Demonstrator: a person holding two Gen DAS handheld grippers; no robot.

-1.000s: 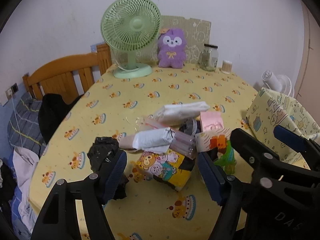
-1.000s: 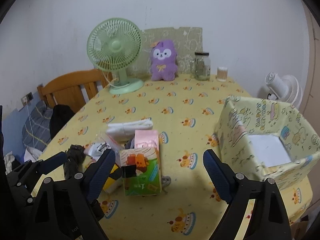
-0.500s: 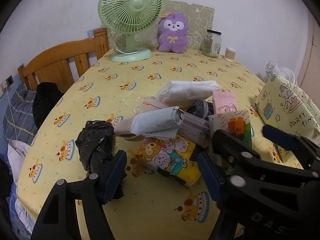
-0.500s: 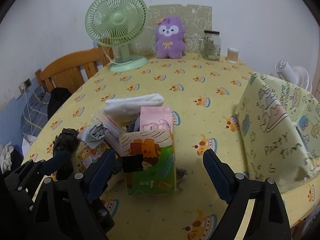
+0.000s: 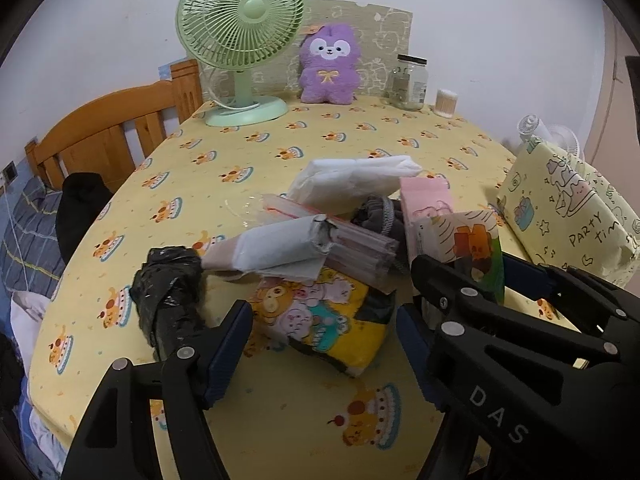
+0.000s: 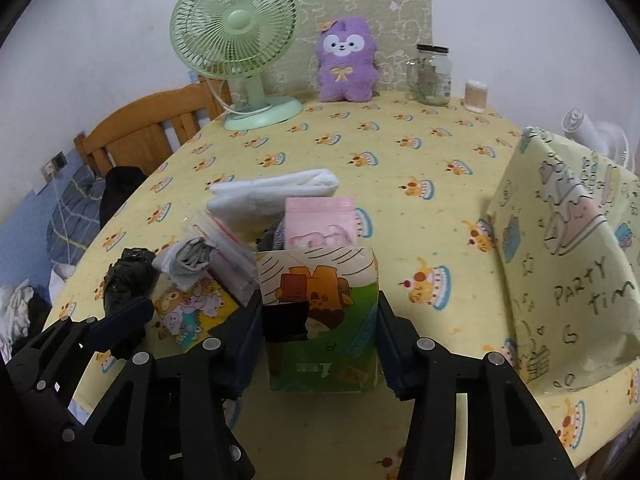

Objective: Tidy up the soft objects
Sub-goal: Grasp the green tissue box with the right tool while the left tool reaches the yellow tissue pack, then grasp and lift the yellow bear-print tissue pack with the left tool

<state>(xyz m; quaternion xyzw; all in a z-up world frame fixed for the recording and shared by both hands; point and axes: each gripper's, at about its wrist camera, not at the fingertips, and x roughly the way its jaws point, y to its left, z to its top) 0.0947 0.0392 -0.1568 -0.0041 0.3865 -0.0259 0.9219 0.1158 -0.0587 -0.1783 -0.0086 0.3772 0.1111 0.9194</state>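
Note:
A pile of soft packs lies mid-table. A green and orange tissue pack (image 6: 320, 320) stands between my right gripper's (image 6: 318, 342) fingers, which touch both its sides. My left gripper (image 5: 324, 344) is open just before a cartoon-print yellow pack (image 5: 320, 316). A rolled grey-white pack (image 5: 280, 246), a white folded pack (image 5: 352, 180), a pink pack (image 5: 426, 204) and a black bag bundle (image 5: 168, 300) lie around it. In the right wrist view the pink pack (image 6: 320, 220) and white pack (image 6: 276, 192) sit behind the tissue pack.
A yellow "party time" paper box (image 6: 568, 264) stands at the right. A green fan (image 6: 236, 36), purple plush (image 6: 346, 64), glass jar (image 6: 434, 76) and cotton swab tub (image 6: 476, 96) stand at the far edge. A wooden chair (image 5: 112, 132) is at left.
Both grippers have moved forward and lower toward the pile. The right gripper's fingers have narrowed from wide open onto the tissue pack's sides.

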